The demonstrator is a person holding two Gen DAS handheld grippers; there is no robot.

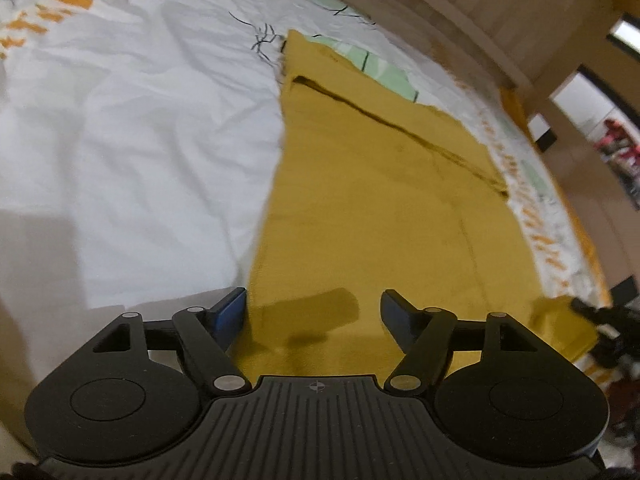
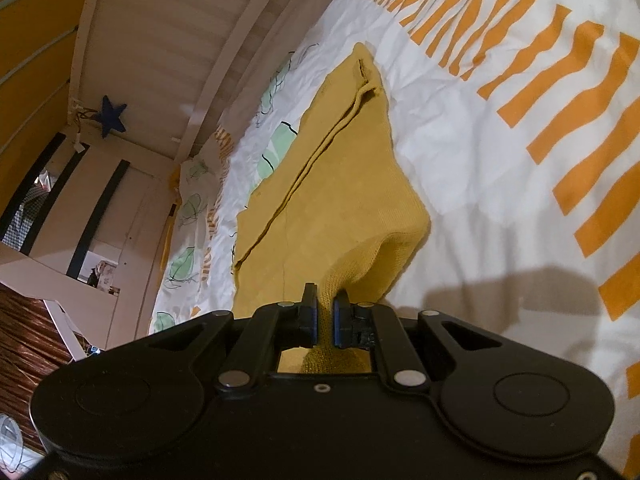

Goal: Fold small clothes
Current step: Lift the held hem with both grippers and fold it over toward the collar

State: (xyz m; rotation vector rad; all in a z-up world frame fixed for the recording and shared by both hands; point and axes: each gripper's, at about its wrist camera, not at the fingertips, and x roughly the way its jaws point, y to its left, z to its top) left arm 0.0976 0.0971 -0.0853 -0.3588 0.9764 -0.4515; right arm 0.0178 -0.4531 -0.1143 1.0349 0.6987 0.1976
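Ahead of my left claw and off to its left I see a white bedsheet (image 1: pixel 132 140) with orange stripes and pale green leaf prints, creased all over. Beyond it, past the far edge, runs a pale wooden bed frame (image 1: pixel 500 12). From my right claw's camera, a dark blue star (image 2: pixel 112 116) hangs on the wall up to the left, and a brown striped rug (image 2: pixel 28 328) lies low left.
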